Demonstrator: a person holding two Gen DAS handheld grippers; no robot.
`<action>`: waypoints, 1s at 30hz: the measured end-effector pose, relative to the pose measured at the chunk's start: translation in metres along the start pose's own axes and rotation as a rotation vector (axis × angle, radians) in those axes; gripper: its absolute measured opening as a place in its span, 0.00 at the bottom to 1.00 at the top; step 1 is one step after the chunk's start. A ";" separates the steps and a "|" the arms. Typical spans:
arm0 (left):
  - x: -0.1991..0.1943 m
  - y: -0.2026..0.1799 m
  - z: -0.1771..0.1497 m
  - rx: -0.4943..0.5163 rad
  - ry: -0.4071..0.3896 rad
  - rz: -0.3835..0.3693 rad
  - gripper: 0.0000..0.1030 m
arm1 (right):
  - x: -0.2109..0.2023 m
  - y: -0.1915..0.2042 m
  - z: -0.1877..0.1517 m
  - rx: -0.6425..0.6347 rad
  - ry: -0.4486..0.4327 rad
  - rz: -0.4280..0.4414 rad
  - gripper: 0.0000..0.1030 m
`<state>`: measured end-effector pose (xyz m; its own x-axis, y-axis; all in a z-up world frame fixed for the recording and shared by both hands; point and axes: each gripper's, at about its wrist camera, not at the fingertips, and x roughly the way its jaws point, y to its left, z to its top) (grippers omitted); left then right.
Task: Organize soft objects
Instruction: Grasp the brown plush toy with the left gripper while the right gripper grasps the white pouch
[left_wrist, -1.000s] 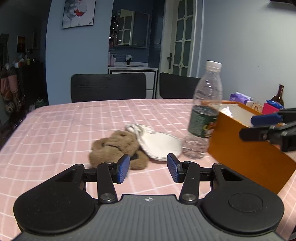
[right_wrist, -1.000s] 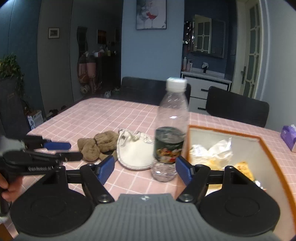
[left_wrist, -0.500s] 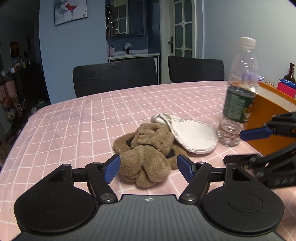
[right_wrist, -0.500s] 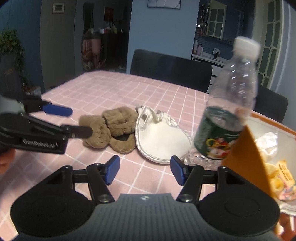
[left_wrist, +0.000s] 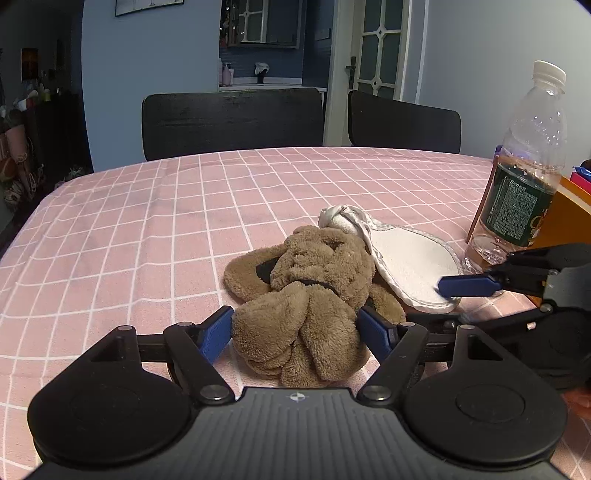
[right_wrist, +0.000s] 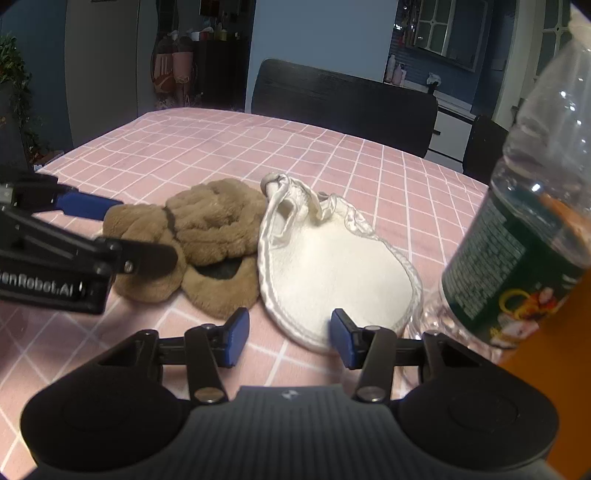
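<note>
A brown fluffy plush piece (left_wrist: 306, 291) lies bunched on the pink checked tablecloth (left_wrist: 147, 229), and it also shows in the right wrist view (right_wrist: 207, 236). A white padded cloth piece (left_wrist: 410, 258) leans against its right side, also seen from the right wrist (right_wrist: 332, 273). My left gripper (left_wrist: 295, 334) is open, its blue pads on either side of the plush's near lobe. My right gripper (right_wrist: 289, 338) is open, low at the white piece's near edge, and it shows from the side in the left wrist view (left_wrist: 469, 286).
A clear plastic bottle (left_wrist: 517, 184) with a green label stands right of the white piece, beside an orange box (left_wrist: 565, 218). Two black chairs (left_wrist: 232, 122) stand behind the table. The left gripper shows at the left of the right wrist view (right_wrist: 88, 229).
Both grippers have moved forward and down. The left one's pads now flank the brown plush; the right one has come up to the white piece's near edge.
</note>
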<state>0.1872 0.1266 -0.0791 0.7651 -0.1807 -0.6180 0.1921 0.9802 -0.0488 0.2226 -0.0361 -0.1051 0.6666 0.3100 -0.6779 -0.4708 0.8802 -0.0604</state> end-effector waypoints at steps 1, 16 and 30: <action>0.000 0.000 0.000 -0.004 0.005 -0.004 0.79 | 0.003 -0.001 0.001 0.002 -0.003 0.004 0.30; -0.070 -0.006 -0.030 -0.132 0.013 0.117 0.34 | -0.042 0.019 -0.010 0.047 -0.042 0.070 0.00; -0.157 -0.041 -0.091 -0.242 0.022 0.121 0.37 | -0.136 0.042 -0.094 0.243 0.030 0.154 0.00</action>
<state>0.0031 0.1220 -0.0509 0.7595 -0.0619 -0.6475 -0.0547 0.9859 -0.1584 0.0578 -0.0755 -0.0845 0.5787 0.4390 -0.6873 -0.4102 0.8851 0.2198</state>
